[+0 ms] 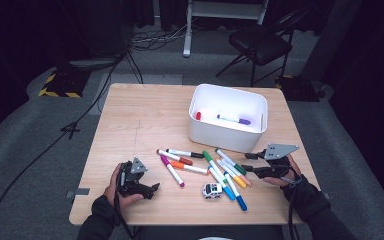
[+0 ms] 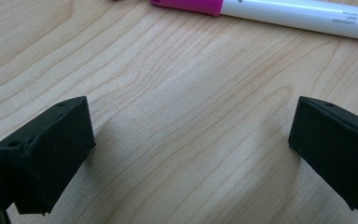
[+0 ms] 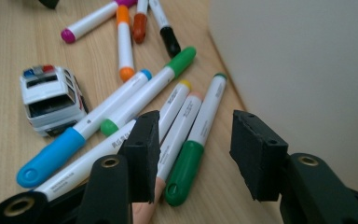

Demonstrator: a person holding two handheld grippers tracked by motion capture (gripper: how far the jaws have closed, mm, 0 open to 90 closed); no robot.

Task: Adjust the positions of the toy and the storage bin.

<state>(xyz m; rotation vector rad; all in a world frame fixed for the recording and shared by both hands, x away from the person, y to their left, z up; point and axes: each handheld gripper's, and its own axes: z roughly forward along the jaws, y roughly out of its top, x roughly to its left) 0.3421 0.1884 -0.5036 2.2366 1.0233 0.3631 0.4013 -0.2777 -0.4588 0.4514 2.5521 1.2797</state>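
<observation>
Several coloured markers lie loose on the wooden table (image 1: 140,120) in front of a white bin (image 1: 227,132). My right gripper (image 1: 248,162) is low at their right end. Its jaws stand open in the right gripper view (image 3: 198,154), with a dark green-capped marker (image 3: 200,135) lying on the table between them, untouched by either pad. A peach-capped marker (image 3: 177,135) lies against the left pad. My left gripper (image 1: 152,189) rests near the front left, open (image 2: 191,140) over bare wood, with a pink-capped marker (image 2: 279,11) just beyond it.
A toy police car (image 1: 212,190) sits near the front edge, left of the blue-capped markers (image 3: 51,100). The bin holds a purple marker (image 1: 234,119) and a red one (image 1: 198,115); its wall (image 3: 298,70) rises close on my right gripper's right. A black chair (image 1: 260,42) stands beyond the table.
</observation>
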